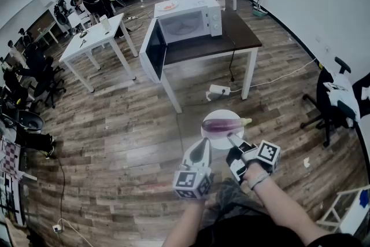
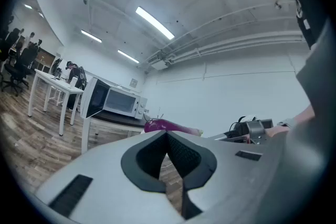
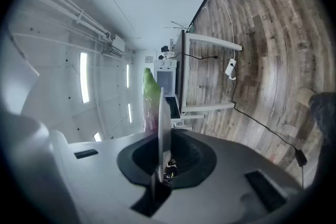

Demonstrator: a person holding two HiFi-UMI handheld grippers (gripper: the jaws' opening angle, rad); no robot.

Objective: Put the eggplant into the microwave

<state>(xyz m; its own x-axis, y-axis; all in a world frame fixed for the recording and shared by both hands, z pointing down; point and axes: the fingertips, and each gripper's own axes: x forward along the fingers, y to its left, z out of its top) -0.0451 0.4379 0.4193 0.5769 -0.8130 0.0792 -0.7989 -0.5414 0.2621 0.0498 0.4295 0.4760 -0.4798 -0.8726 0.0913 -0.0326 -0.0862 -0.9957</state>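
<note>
A purple eggplant (image 1: 223,123) with a green stem lies on a white plate (image 1: 222,138). My right gripper (image 1: 233,140) is shut on the plate's near rim and holds it level above the floor. In the right gripper view the plate (image 3: 161,123) shows edge-on between the jaws, with the eggplant (image 3: 150,96) beside it. My left gripper (image 1: 204,145) is shut on nothing, just left of the plate. The white microwave (image 1: 186,24) stands on a dark table (image 1: 243,36) ahead, with its door (image 1: 153,50) swung open to the left. It shows in the left gripper view as well, microwave (image 2: 118,102) behind eggplant (image 2: 169,126).
A power strip (image 1: 219,89) and cable lie on the wooden floor under the dark table. A white table (image 1: 92,39) stands to the left, office chairs (image 1: 40,81) at the far left, and another chair (image 1: 335,102) on the right.
</note>
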